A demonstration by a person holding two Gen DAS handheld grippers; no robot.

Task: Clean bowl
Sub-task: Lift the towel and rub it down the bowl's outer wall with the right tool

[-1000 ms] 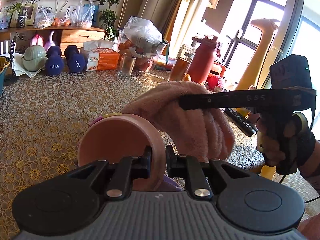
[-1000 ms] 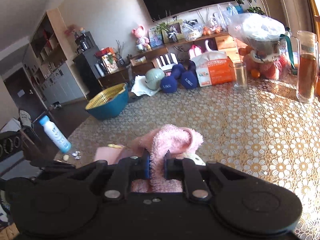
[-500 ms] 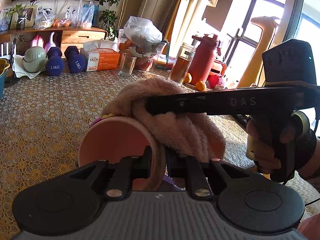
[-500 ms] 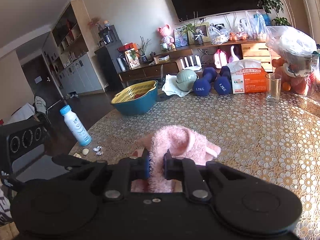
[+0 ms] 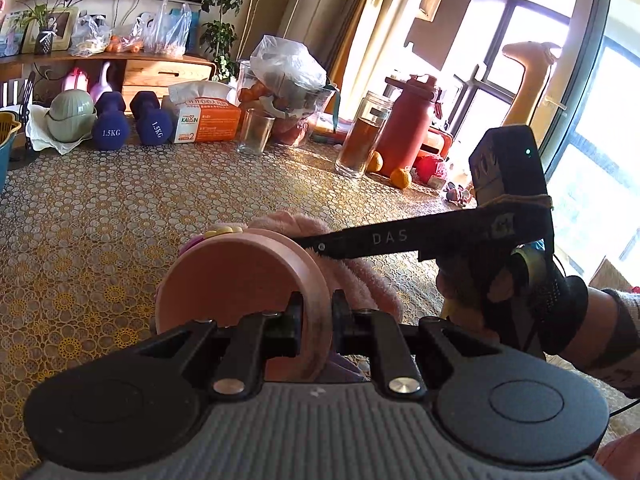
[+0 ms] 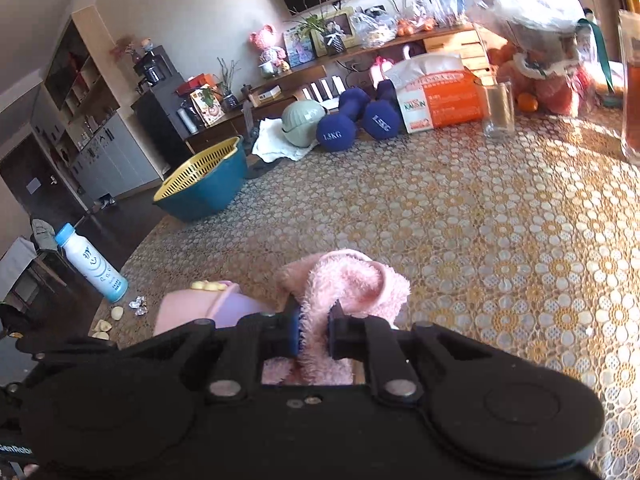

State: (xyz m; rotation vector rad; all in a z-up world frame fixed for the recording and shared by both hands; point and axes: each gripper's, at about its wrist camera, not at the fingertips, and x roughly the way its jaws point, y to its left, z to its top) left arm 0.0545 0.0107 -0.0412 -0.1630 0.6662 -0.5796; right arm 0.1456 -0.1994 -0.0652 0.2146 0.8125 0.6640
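A pink bowl (image 5: pixel 236 280) is held on its side above the table, its underside facing the left wrist camera. My left gripper (image 5: pixel 316 314) is shut on the bowl's rim. A fluffy pink cloth (image 5: pixel 360 280) sits on the bowl's open side, behind and to the right of the rim. My right gripper (image 6: pixel 314 326) is shut on that cloth (image 6: pixel 348 284); in the left wrist view its black fingers (image 5: pixel 384 240) reach in from the right, held by a person's hand (image 5: pixel 480 292). The bowl's pink and lilac side (image 6: pixel 200 308) shows left of the cloth. The bowl's inside is hidden.
The table (image 5: pixel 100 216) has a gold lace cloth. At its far edge stand two blue dumbbells (image 5: pixel 128 124), a tissue box (image 5: pixel 204 120), a glass (image 5: pixel 256 132), a tea jar (image 5: pixel 360 140), a red flask (image 5: pixel 408 124). A teal basin (image 6: pixel 204 180) and a white bottle (image 6: pixel 92 264) stand left.
The right gripper swept the cloth up across the bowl's rim, then down behind and to the right of it. The bowl stays clamped in the left gripper.
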